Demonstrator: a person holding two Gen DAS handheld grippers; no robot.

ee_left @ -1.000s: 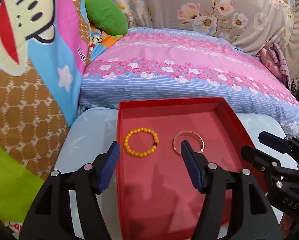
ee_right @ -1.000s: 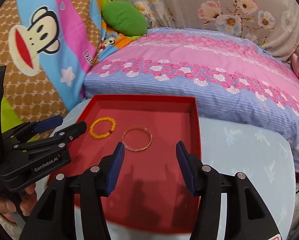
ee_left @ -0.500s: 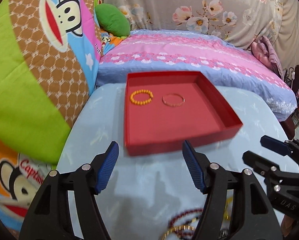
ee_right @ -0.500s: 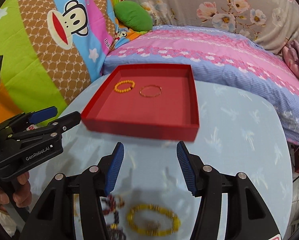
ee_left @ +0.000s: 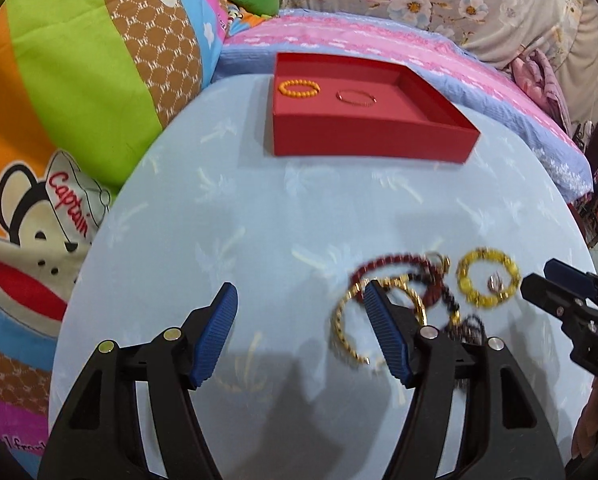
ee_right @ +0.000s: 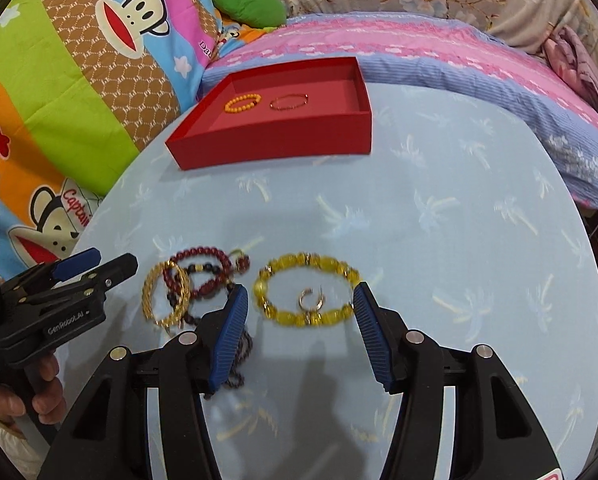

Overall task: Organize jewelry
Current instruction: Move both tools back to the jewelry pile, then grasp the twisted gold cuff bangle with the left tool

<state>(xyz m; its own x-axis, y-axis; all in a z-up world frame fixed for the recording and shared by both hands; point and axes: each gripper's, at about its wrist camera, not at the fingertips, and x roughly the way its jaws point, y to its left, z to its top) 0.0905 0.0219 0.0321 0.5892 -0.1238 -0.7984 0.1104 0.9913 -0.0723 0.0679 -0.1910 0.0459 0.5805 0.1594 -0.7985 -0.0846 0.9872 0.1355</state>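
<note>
The right tool (ee_right: 297,308) is wide open and holds nothing. Its two blue fingers (ee_right: 229,334) sit on each side of a big yellow bead bracelet (ee_right: 307,294), which lies flat on the light blue desk (ee_right: 439,240). A small gold ring (ee_right: 311,299) lies inside that bracelet. Whether the fingers touch the bracelet is hard to tell.

Just to the left of the right tool is a little pile of jewelry. A gold chain bracelet (ee_right: 167,296) lies there with a dark red bead bracelet (ee_right: 203,276) on top of it. Some dark beads (ee_right: 241,354) run under the left finger of the right tool.

The left tool (ee_left: 301,328) is open wide too, and it holds nothing. The desk between its fingers is bare. Its right finger (ee_left: 383,336) is over the gold chain bracelet (ee_left: 345,328), and this part looks blurry. The dark red bead bracelet (ee_left: 391,264) and the big yellow bead bracelet (ee_left: 485,282) are to the right of it.

Far ahead of both tools sits a red tray (ee_right: 275,144) on the desk. Two things lie in it, side by side but apart: a small orange bead bracelet (ee_right: 242,103) and a thin gold bangle (ee_right: 289,102). Behind the tray is a pink and blue pillow (ee_right: 439,60). A bright monkey blanket (ee_right: 99,60) is off to the left.
</note>
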